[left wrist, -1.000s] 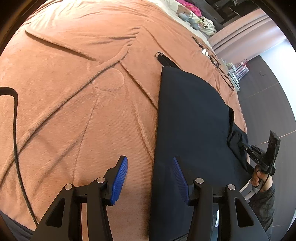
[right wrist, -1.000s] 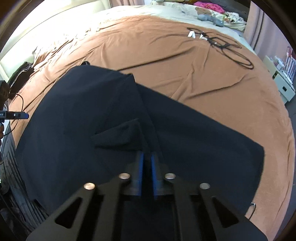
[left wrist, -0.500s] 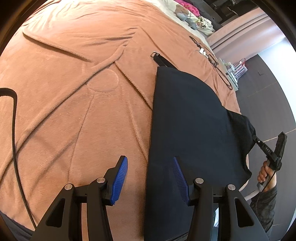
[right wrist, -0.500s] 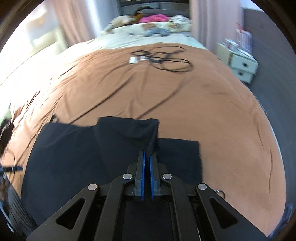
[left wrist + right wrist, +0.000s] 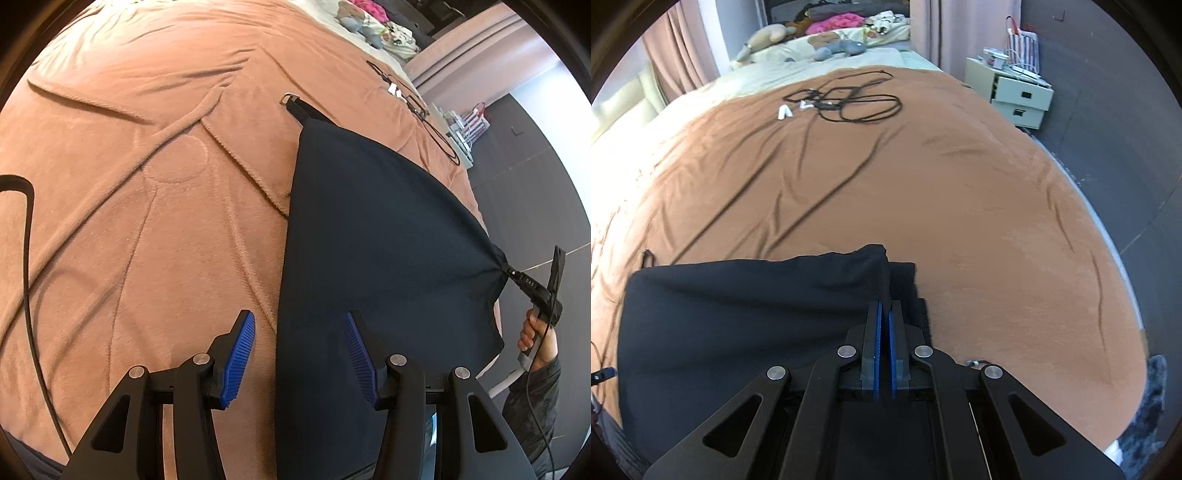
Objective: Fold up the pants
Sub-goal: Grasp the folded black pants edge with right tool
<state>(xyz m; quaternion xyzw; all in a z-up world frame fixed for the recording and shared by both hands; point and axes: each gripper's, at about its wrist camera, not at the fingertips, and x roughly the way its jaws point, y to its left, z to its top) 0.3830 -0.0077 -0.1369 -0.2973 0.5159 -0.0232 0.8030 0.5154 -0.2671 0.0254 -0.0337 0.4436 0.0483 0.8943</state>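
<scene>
Pants (image 5: 376, 236) lie long axis near-to-far on bed (image 5: 147, 184); right gripper (image 5: 885, 314) clamps their right edge, left gripper (image 5: 299, 354) half-open, empty, straddling left edge.

— Where does the left gripper (image 5: 299, 354) stand?

— Low in its own view, pointing steeply down. Its two blue-padded fingers (image 5: 242, 356) stand apart with a clear gap, and nothing is pinched between the pads.

— And the right gripper (image 5: 885, 314)?

— Its blue pads are pressed together, closed on a bunched edge of the pants (image 5: 746, 317), which it holds raised. It also points downward.

— Can you see it from the other side?

— Yes, at the right edge of the left wrist view: the right hand (image 5: 535, 334) wraps around the handle, fingers curled, with a dark sleeve (image 5: 535, 402) below the wrist. The gripper's tip reaches up and leftward from the hand.
</scene>
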